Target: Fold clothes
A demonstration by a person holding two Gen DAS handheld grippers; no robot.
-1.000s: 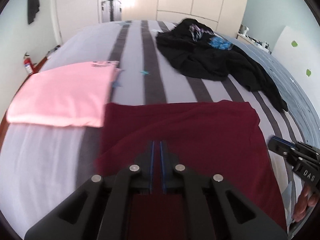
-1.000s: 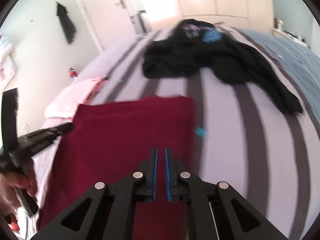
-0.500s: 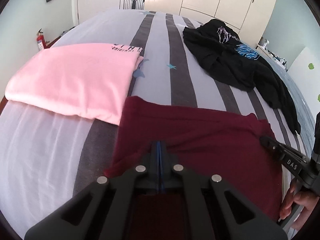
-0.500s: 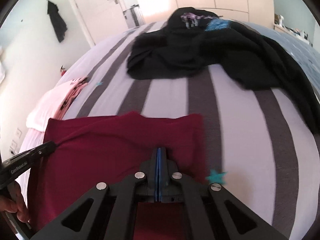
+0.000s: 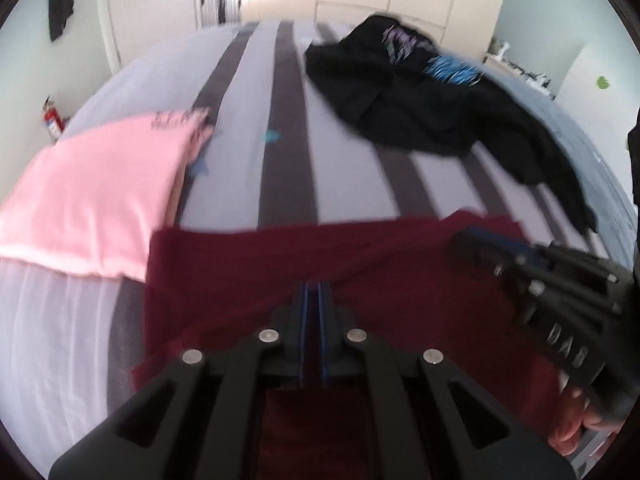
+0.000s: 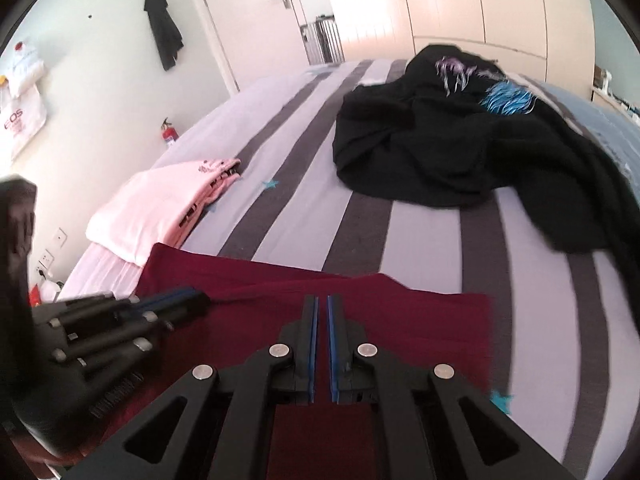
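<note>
A maroon garment (image 5: 248,276) lies folded on the striped bed; it also shows in the right wrist view (image 6: 420,320). My left gripper (image 5: 312,286) sits over its middle with a narrow gap between the jaws and nothing in them; it appears at the left of the right wrist view (image 6: 188,298). My right gripper (image 6: 322,300) is slightly open over the garment's right part, empty; it shows at the right of the left wrist view (image 5: 472,240).
A folded pink garment (image 5: 96,196) lies left of the maroon one, touching its corner. A crumpled black garment pile (image 6: 452,140) lies farther back on the right. The striped bed (image 5: 288,160) lies between them. Wardrobe doors and a wall stand behind.
Both grippers were shut on the maroon garment half a second ago and have opened a little and let go. The garment's far edge now lies nearer me, folded over.
</note>
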